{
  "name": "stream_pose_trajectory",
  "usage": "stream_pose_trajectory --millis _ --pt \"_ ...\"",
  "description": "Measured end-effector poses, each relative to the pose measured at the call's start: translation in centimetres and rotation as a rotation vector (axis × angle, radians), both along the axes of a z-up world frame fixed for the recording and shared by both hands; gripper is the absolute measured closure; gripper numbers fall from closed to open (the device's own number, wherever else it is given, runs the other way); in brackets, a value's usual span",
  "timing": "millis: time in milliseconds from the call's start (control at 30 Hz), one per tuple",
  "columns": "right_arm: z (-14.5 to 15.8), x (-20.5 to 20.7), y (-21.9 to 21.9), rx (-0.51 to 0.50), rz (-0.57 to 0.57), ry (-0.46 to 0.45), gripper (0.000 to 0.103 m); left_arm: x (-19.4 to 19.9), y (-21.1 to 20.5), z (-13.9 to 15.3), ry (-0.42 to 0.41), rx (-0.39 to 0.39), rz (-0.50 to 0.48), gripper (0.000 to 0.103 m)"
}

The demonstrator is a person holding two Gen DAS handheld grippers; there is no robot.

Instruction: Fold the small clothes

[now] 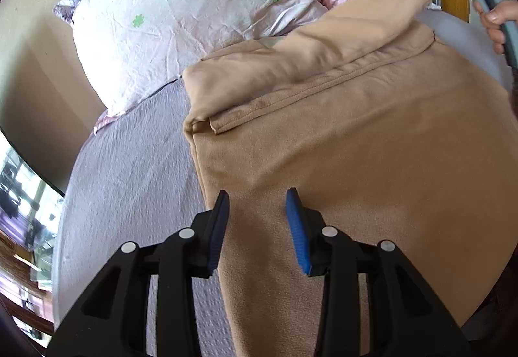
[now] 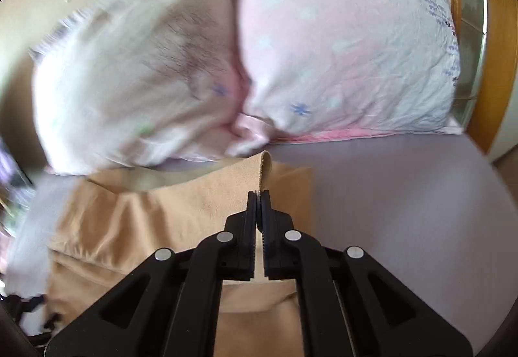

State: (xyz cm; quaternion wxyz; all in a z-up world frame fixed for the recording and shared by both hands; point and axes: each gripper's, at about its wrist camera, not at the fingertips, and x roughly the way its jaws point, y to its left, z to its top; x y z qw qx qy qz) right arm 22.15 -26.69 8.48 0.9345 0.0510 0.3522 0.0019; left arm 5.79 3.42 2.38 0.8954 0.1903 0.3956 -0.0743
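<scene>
Our right gripper [image 2: 259,195] is pinched tight on a corner of the tan garment [image 1: 356,136], a strip of cloth showing between its black fingers [image 2: 251,227], and it carries that corner raised above the rest of the fabric. From the left wrist view we see the same gripper at the far end of the cloth, with the person's right hand [image 1: 495,23] wrapped round its grey handle. Our left gripper [image 1: 257,198] hangs over the near part of the garment with its blue pads [image 1: 296,227] spread wide and nothing between them.

The garment lies on the lilac bedsheet [image 1: 129,169], its far edge near the two floral pillows [image 1: 181,17]. One layer is already doubled over near the left edge, where a stitched hem runs across.

We judge the step in hand to be a fold of the far end: the lifted corner looks ready to be drawn over the body of the cloth. The next move calls for us to keep the pinch firm while carrying the corner across, and to bring the free gripper down to pin or take the near edge, so the layers do not slide on the sheet. The right wrist view is blurred on its left side, so detail there is uncertain.
</scene>
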Motion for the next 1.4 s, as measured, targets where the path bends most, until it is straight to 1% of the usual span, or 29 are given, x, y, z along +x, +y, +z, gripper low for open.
stream_pose_trajectory --millis 33,100,133,167,200,233,267,300,333,367,400,467,533,600,633,667,767,833,933,1033,1133,1167,1200,1233,1267,1300,1333,1367,1400 --pt "-0.5 1.0 -0.5 -0.003 -0.017 0.054 0.096 0.0 0.2 0.1 0.005 -0.014 0.004 0.066" --pt "-0.5 1.0 -1.5 0.099 -0.007 0.051 0.072 0.0 0.2 0.0 0.009 -0.028 0.008 0.066" --pt "-0.4 0.8 -1.6 0.126 0.008 0.037 0.04 0.0 0.2 0.0 0.009 -0.032 0.009 0.066" --pt "-0.4 0.5 -1.4 0.138 0.022 0.025 0.027 -0.1 0.2 0.0 0.009 -0.036 0.014 0.066" --pt "-0.6 0.2 -1.2 0.142 0.039 0.025 0.027 0.0 0.2 0.1 0.01 -0.038 0.016 0.066" --pt "-1.4 0.5 -0.8 0.15 0.065 0.059 0.027 0.0 0.2 0.1 0.009 -0.039 0.019 0.066" --pt "-2.7 1.1 -0.6 0.171 0.083 0.126 0.027 0.0 0.2 0.1 0.007 -0.041 0.025 0.065" --pt "-4.7 2.1 -0.4 0.197 0.101 0.237 0.027 0.1 0.3 0.0 0.006 -0.044 0.03 0.064" --pt "-5.8 2.6 -0.5 0.213 0.11 0.284 0.028 0.1 0.4 0.1 0.004 -0.053 0.034 0.064" --pt "-5.3 2.0 -0.6 0.204 0.11 0.24 0.03 -0.1 0.8 0.3 0.009 -0.084 0.042 0.064" --pt "-4.6 1.2 -0.9 0.202 0.101 0.233 0.031 -0.4 1.1 0.6 0.01 -0.107 0.044 0.064" --pt "-2.9 -0.9 -1.4 0.274 0.138 0.206 0.03 -2.2 2.2 1.7 -0.011 -0.184 0.021 0.064" --pt "-1.3 -5.0 -2.3 0.34 0.242 0.151 0.028 -4.8 3.8 3.0 -0.033 -0.281 -0.021 0.06" --pt "-0.4 -9.4 -2.9 0.378 0.354 0.126 0.021 -6.8 5.5 3.5 -0.011 -0.389 -0.063 0.046" --pt "-0.2 -11.5 -3.2 0.381 0.401 0.119 0.018 -8.3 6.7 3.7 0.013 -0.484 -0.102 0.044" --pt "-0.1 -14.2 -3.7 0.378 0.455 0.113 0.017 -9.5 7.7 3.7 0.029 -0.548 -0.125 0.04" --pt "-1.0 -21.2 -5.1 0.36 0.57 0.134 0.017 -12.6 10.2 2.8 0.075 -0.675 -0.153 0.036" --pt "-2.8 -25.6 -6.3 0.361 0.608 0.187 0.017 -14.2 11.5 1.8 0.113 -0.725 -0.145 0.036" --pt "-6.5 -27.9 -8.5 0.394 0.513 0.302 0.017 -15.5 12.3 -0.5 0.186 -0.742 -0.118 0.036" --pt "-10.4 -26.8 -9.6 0.483 0.441 0.361 0.017 -15.0 11.5 -2.6 0.234 -0.734 -0.103 0.036" --pt "-13.4 -24.7 -8.7 0.589 0.479 0.376 0.017 -13.4 10.5 -4.3 0.264 -0.77 -0.098 0.036" --pt "-14.2 -24.1 -8.2 0.621 0.495 0.379 0.021 -12.8 10.2 -4.8 0.271 -0.78 -0.087 0.038" --pt "-14.6 -24.2 -8.0 0.64 0.509 0.378 0.027 -12.4 10.1 -5.1 0.279 -0.791 -0.073 0.042" --pt "-15.2 -23.9 -7.5 0.675 0.537 0.374 0.053 -11.9 10.0 -5.5 0.289 -0.816 -0.058 0.05" --pt "-15.4 -23.9 -7.0 0.707 0.566 0.369 0.087 -11.5 10.0 -5.8 0.315 -0.865 -0.052 0.072" --pt "-15.1 -24.3 -6.6 0.735 0.601 0.346 0.094 -11.5 10.3 -6.2 0.339 -0.93 -0.054 0.091" --pt "-14.5 -24.6 -6.4 0.767 0.638 0.322 0.095 -11.7 10.5 -6.4 0.363 -0.979 -0.05 0.094" --pt "-13.6 -24.8 -6.3 0.787 0.677 0.288 0.095 -12.1 10.7 -6.2 0.372 -0.995 -0.043 0.099" --pt "-11.9 -25.2 -6.1 0.799 0.716 0.239 0.095 -12.5 10.8 -5.6 0.374 -1.01 -0.053 0.099"
